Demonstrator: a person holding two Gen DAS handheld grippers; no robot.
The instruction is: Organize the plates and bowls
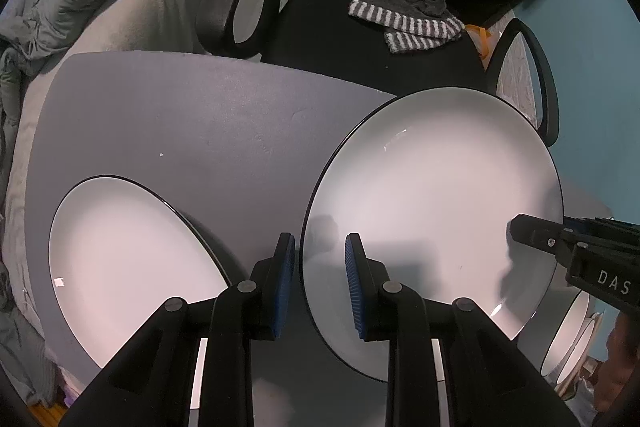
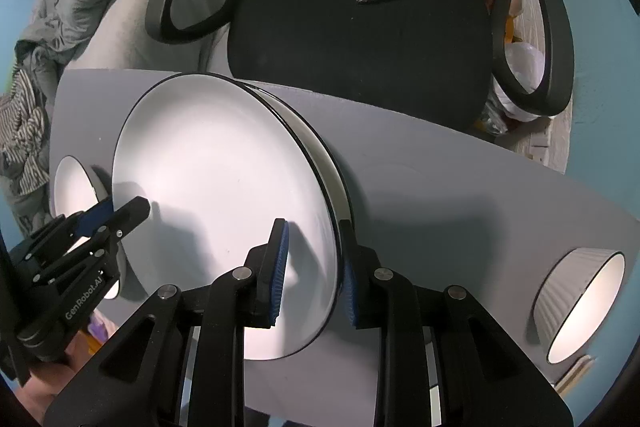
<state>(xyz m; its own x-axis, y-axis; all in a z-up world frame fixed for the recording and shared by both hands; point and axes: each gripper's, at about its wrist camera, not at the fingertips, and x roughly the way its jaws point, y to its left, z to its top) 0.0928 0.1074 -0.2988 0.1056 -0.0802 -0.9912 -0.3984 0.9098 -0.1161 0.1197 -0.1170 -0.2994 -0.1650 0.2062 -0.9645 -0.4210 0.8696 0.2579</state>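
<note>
Landmark: I place everything against the large white plate (image 2: 224, 203), which is raised and tilted above the grey table (image 2: 440, 195).

Right gripper (image 2: 314, 269): its blue ribbed pads straddle the near-right rim of the large plate. The jaws are closed in to about the rim's thickness; I judge that they are clamping the plate and carrying it.

Left gripper (image 1: 320, 281): its jaws stand part open with nothing between them. The plate's left rim passes just ahead of the gap, one pad on each side of it, neither touching that I can see.

Under the plate: a second plate (image 2: 320, 151), same dark edge, shows as a crescent past the far-right rim. I cannot tell whether the two touch.

Left of the plate: another white plate (image 1: 132, 263) lies flat on the table, apart from it.

Right of the plate: a ribbed white bowl (image 2: 580, 303) sits well apart at the table's edge.

Materials: glazed ceramic, glossy white faces, thin black rims, shallow round forms; the table is matte and slightly grained.

Handling: I judge the plate stiff, fairly heavy, slick and breakable. A one-sided rim pinch can pivot, so I would take the opposite rim with the left pads and lower it level.

Beyond the plate: a black office chair (image 2: 360, 31).
</note>
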